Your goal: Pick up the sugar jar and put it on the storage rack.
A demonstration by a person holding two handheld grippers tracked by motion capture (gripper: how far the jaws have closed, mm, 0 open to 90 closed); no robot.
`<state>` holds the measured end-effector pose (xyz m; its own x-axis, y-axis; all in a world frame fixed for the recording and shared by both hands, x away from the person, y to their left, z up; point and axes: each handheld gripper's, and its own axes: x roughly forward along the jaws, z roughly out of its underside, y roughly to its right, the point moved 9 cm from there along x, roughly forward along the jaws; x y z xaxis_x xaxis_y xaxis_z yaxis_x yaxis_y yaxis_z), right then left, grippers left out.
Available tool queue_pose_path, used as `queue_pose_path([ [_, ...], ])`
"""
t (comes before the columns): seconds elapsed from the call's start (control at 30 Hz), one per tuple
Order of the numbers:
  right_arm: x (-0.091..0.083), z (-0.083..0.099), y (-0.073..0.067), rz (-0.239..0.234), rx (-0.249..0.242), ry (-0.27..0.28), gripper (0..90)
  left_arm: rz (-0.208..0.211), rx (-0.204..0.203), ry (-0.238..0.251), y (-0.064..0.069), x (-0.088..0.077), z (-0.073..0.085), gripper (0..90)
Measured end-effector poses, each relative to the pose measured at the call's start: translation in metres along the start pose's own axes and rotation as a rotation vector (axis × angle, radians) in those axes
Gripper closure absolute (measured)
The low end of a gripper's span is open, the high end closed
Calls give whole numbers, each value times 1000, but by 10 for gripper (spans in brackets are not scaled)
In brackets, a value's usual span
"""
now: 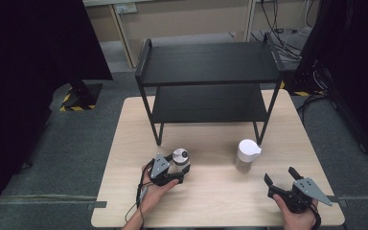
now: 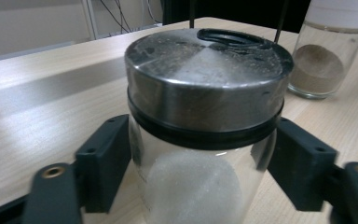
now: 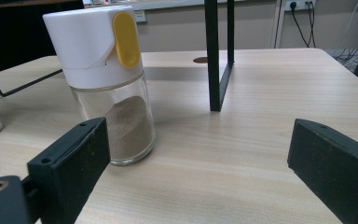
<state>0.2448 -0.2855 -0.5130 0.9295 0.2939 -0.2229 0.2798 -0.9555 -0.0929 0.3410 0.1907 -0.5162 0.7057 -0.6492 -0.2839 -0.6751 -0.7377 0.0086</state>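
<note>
**Left jaws closed on the steel-lidded jar**

We had the left gripper (image 1: 178,173) at the lower middle of the high view, its jaws pinching the glass jar (image 2: 200,154) just under the black ring of its brushed-steel lid (image 2: 205,70). In the left gripper view the black pads (image 2: 109,156) sat flat against the clear wall on both sides, with white granules filling the lower part of the jar. We could not tell whether its base was on the wooden table (image 1: 211,206) or just off it.

We judged the jar to be rigid, smooth and breakable: glass gives no bite, so the hold depended on squeeze alone, and the contents made it bottom-heavy. Taking it high, right below the lid's rim, seemed sound to us, since the wider ring would catch on the pads if the glass slid.

Our right gripper (image 1: 281,176) rested at the lower right of the high view with its jaws spread wide and nothing between them. Just up and left of it stood the white-capped shaker (image 3: 109,84), holding brown powder, beside a leg of the black two-tier shelf (image 1: 208,64).
</note>
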Motion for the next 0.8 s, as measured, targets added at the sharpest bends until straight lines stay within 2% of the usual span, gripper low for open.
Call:
queue_pose_path([
  [0.23,0,0,1,-4,2,-4,60,-2,0,5,0,-1,0,299],
  [0.33,1,-1,0,-4,-1,-6,60,8,-37,26,-2,-1,2,299],
  [0.47,1,-1,1,-5,3,-6,60,-34,-9,48,0,-6,-2,300],
  [0.57,1,-1,1,-6,2,-7,59,-57,-14,87,0,-13,-8,300],
  [0.8,1,-1,1,-5,0,-7,59,-126,10,152,6,-26,-24,300],
])
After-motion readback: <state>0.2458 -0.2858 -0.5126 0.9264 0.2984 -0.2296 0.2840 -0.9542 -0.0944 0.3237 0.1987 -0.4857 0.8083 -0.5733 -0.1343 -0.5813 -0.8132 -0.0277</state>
